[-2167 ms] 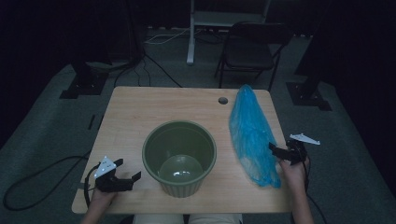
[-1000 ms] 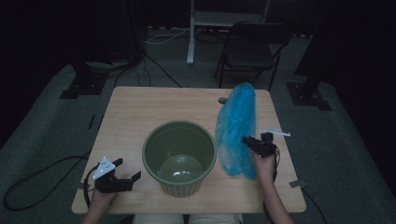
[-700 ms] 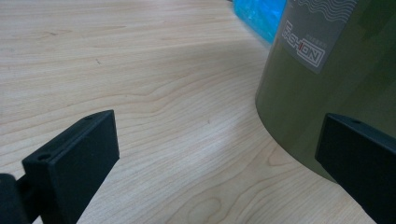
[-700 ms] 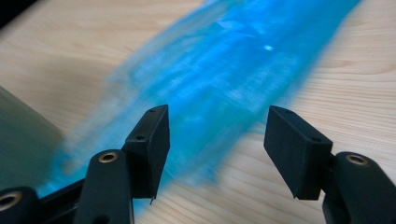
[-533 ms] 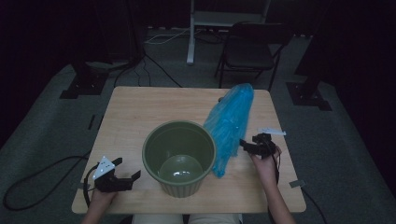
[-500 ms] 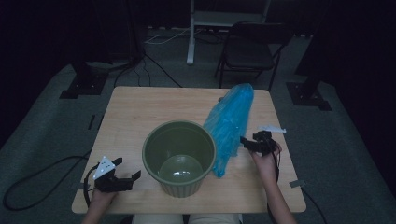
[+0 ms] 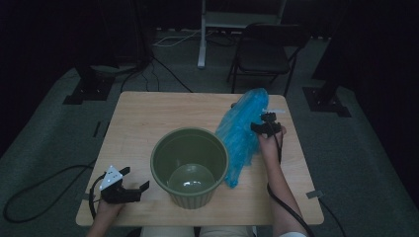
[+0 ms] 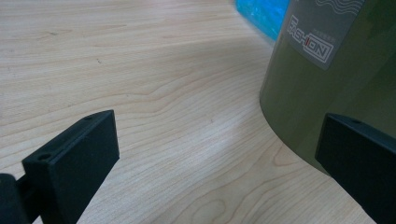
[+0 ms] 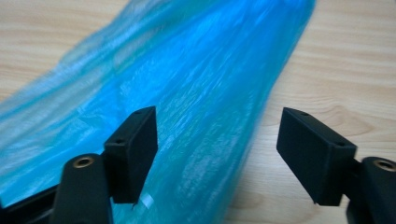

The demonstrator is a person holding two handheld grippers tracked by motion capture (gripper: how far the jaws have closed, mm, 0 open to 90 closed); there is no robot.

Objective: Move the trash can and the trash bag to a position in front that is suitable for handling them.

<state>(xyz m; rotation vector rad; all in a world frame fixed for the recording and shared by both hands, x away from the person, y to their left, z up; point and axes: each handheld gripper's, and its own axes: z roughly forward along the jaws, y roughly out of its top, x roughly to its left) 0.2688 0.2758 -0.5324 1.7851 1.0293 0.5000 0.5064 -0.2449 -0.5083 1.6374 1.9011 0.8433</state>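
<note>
blue plastic bag is what we have in hand, and it lies stretched along the table just to the right of the green bucket, with its near end drooping past the bucket's right side and its far end reaching toward the table's back edge. from above, the bag's left edge meets or overlaps the bucket's rim, though we cannot tell whether the two really touch. our right gripper sits at the bag's right edge, beyond the bucket and about halfway up the bag's length, with the right hand behind it and its cable trailing back along the forearm. in the right gripper view the bag spreads crinkled and see-through across the wood, and the two black jaws stand wide apart; the left jaw lies over the plastic while the right jaw hangs over bare table just beside the bag's edge, so nothing is pinched.

our left gripper rests on the table to the left of the bucket, near the table's front corner, held by the left hand, with its grey three-cornered plate on top. in the left gripper view its jaws are spread wide and hold nothing; the bucket's olive wall with a label rises just beside the right jaw, and a sliver of the bag shows past the bucket at the top.
</note>
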